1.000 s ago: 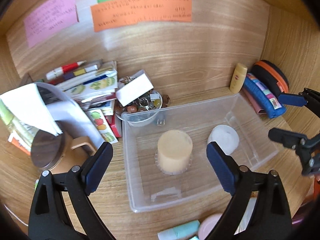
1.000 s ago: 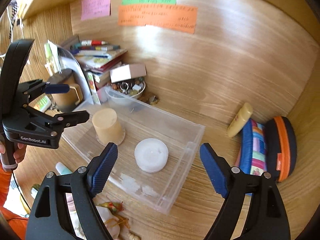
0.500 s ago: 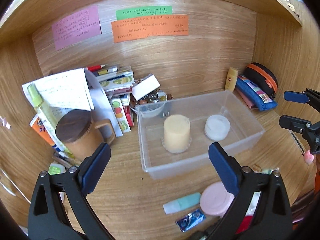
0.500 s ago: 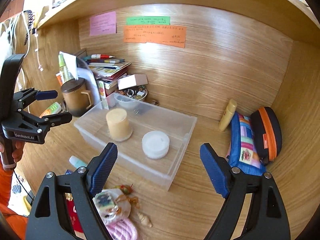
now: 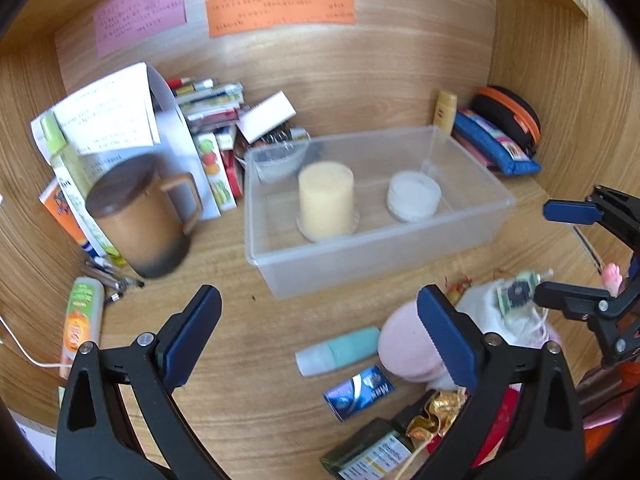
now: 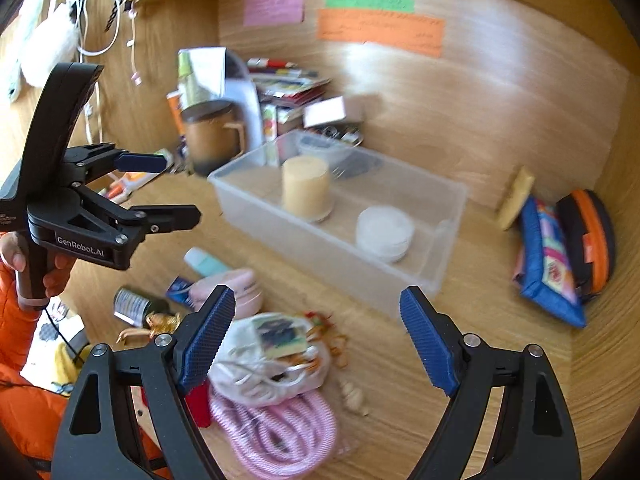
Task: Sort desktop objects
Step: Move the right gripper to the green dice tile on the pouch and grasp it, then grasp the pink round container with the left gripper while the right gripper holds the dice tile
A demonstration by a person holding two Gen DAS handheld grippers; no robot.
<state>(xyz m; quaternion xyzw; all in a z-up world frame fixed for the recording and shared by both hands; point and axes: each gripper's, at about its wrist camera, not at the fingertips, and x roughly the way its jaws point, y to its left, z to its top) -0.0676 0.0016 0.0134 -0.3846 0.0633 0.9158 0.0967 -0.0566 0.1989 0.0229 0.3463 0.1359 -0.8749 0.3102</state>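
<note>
A clear plastic bin (image 5: 372, 256) (image 6: 400, 280) sits mid-desk and holds a cream candle (image 5: 326, 200) (image 6: 306, 190) and a white round jar (image 5: 414, 196) (image 6: 384, 232). In front of it lie a teal tube (image 5: 340, 350) (image 6: 206, 262), a pink round compact (image 5: 402, 344) (image 6: 240, 294), a blue packet (image 5: 360, 392), a dark green bottle (image 5: 368, 458) (image 6: 136, 304), a white pouch (image 5: 496, 312) (image 6: 272, 360) and a pink cord (image 6: 276, 428). My left gripper (image 5: 320, 336) (image 6: 176, 190) is open and empty above the desk. My right gripper (image 6: 314, 340) (image 5: 560, 256) is open and empty over the pouch.
A brown lidded mug (image 5: 138, 216) stands left with papers, books (image 5: 216, 128) and a small bowl of trinkets (image 5: 280, 152) behind. A green tube (image 5: 80, 320) lies far left. A blue pouch (image 6: 548, 264), an orange-trimmed case (image 6: 592, 236) and a yellow bottle (image 5: 446, 112) sit at the right wall.
Both grippers have pulled back from the bin toward the desk's front, so the loose items in front of it have come into view. Both stay open and empty.
</note>
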